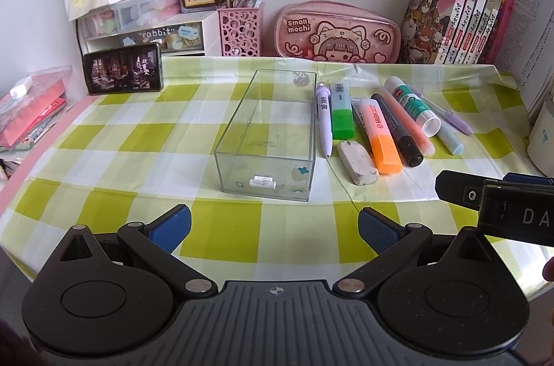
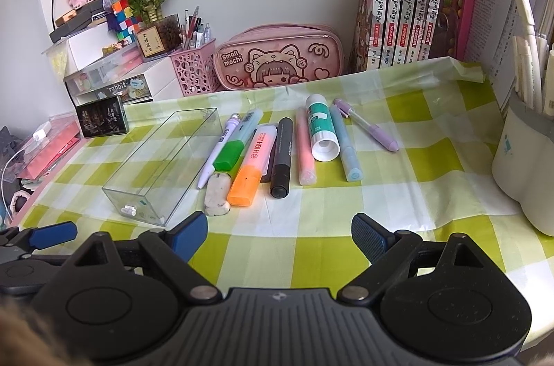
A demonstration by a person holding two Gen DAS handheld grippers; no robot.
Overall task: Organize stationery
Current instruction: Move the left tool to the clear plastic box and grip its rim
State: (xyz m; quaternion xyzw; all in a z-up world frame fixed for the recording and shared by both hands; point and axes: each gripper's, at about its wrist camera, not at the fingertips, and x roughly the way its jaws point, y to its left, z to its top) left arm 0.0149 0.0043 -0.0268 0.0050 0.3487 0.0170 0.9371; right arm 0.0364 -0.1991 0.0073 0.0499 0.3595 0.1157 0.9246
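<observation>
A clear plastic box (image 1: 304, 137) (image 2: 114, 189) lies on the green checked cloth, empty except for a small white piece. To its right lie a white pen (image 1: 323, 120) (image 2: 216, 154), a green highlighter (image 1: 342, 111) (image 2: 235, 148), a white eraser (image 1: 356, 162) (image 2: 217, 194), an orange highlighter (image 1: 379, 137) (image 2: 252, 165), a black marker (image 1: 398, 130) (image 2: 282, 158), a pink highlighter (image 2: 305, 148), a glue stick (image 1: 412, 106) (image 2: 320, 127), a blue pen (image 2: 346, 148) and a purple pen (image 2: 367, 125). My left gripper (image 1: 273, 227) is open in front of the box. My right gripper (image 2: 278, 236) is open in front of the stationery.
A pink pencil case (image 1: 337, 32) (image 2: 278, 61), a pink pen cup (image 1: 240, 32), a row of books (image 1: 457, 16) (image 2: 405, 9), a phone (image 1: 123, 73) and drawer units (image 1: 145, 26) line the back wall. A white holder (image 2: 526, 158) stands at the right edge.
</observation>
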